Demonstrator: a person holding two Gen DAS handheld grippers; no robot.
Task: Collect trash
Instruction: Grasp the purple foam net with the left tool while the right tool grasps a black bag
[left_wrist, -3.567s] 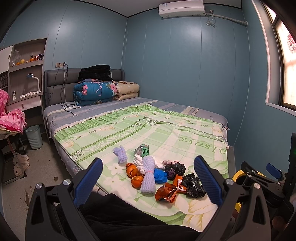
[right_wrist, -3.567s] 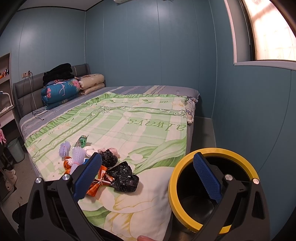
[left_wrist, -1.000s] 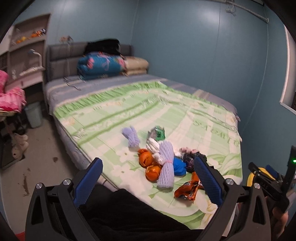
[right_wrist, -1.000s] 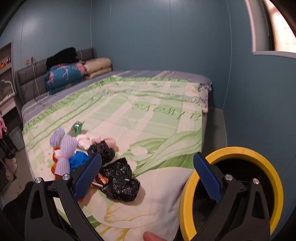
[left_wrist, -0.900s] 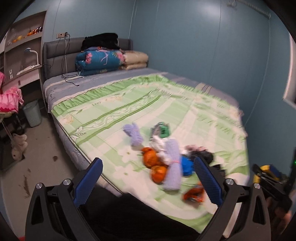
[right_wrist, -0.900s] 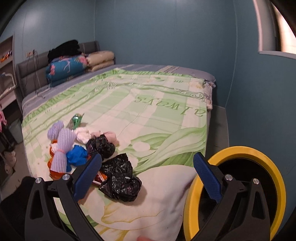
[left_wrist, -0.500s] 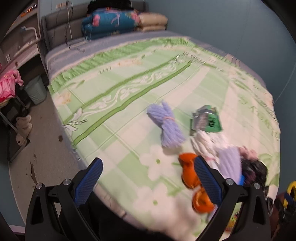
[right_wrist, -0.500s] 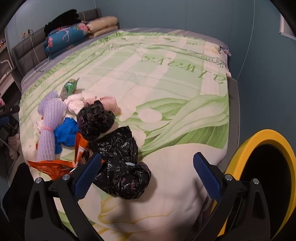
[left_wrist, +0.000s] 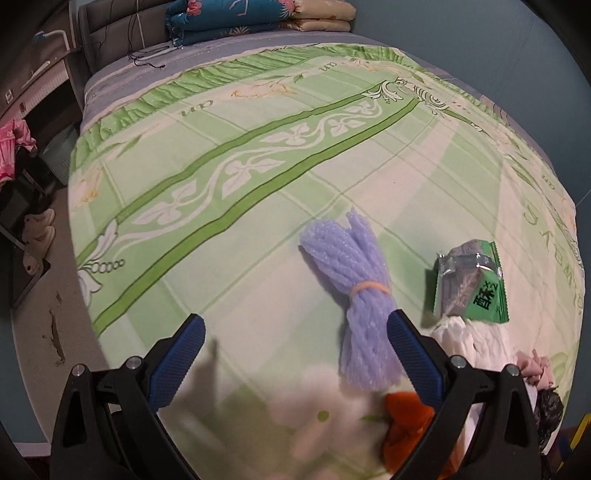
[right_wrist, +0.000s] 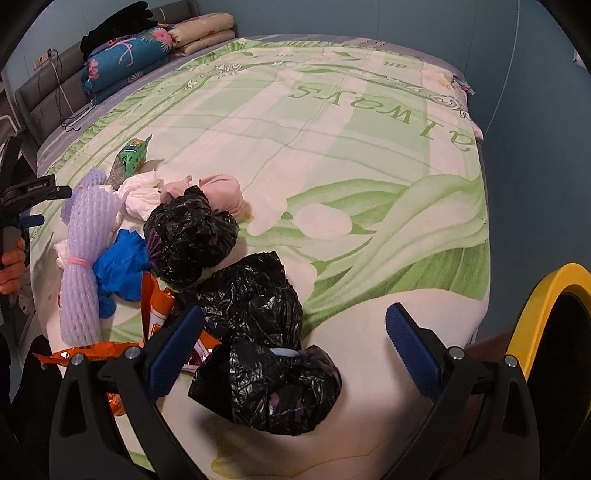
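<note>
Two wrist fisheyes, both looking down and across your bed from its near edge.

Your left camera sits close over the bed (left_wrist: 258, 155), tilted down, facing the headboard (left_wrist: 122, 29); a purple net (left_wrist: 364, 295) lies just ahead between its fingers and a green wrapper (left_wrist: 476, 291) to the right. Your right camera is at the foot corner beside the yellow bin (right_wrist: 535, 310), facing up the bed (right_wrist: 332, 110) toward the same headboard (right_wrist: 40, 92), black bags (right_wrist: 258, 332) nearest. Both views share the green wrapper (right_wrist: 131, 157), the white tissue, the pillows and the sheet; your left gripper (right_wrist: 22, 199) shows at the right view's left edge.
</note>
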